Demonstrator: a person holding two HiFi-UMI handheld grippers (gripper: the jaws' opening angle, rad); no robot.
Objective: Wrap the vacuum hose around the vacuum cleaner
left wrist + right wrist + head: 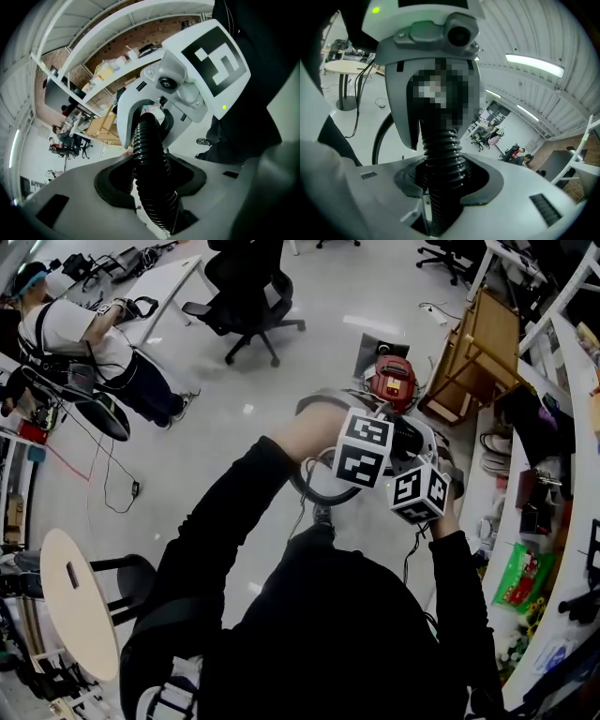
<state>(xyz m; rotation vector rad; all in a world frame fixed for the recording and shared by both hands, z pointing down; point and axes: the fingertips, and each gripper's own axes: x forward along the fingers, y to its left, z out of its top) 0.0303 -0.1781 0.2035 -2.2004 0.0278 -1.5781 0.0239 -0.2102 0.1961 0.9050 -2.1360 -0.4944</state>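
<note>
The black ribbed vacuum hose (314, 491) loops in front of my body, above the floor. The red vacuum cleaner (392, 381) stands on the floor just beyond my hands. My left gripper (361, 451) and right gripper (420, 491) are close together and face each other along the hose. In the left gripper view the left gripper (150, 176) is shut on the hose (147, 140), which runs on into the right gripper's jaws. In the right gripper view the right gripper (440, 178) is shut on the hose (440, 145), with the left gripper's body right behind it.
A black office chair (246, 296) stands behind the vacuum. A wooden rack (478, 352) and a long white bench (562, 521) with clutter line the right. A round table (80, 601) is at the lower left. A seated person (84, 334) is at the upper left.
</note>
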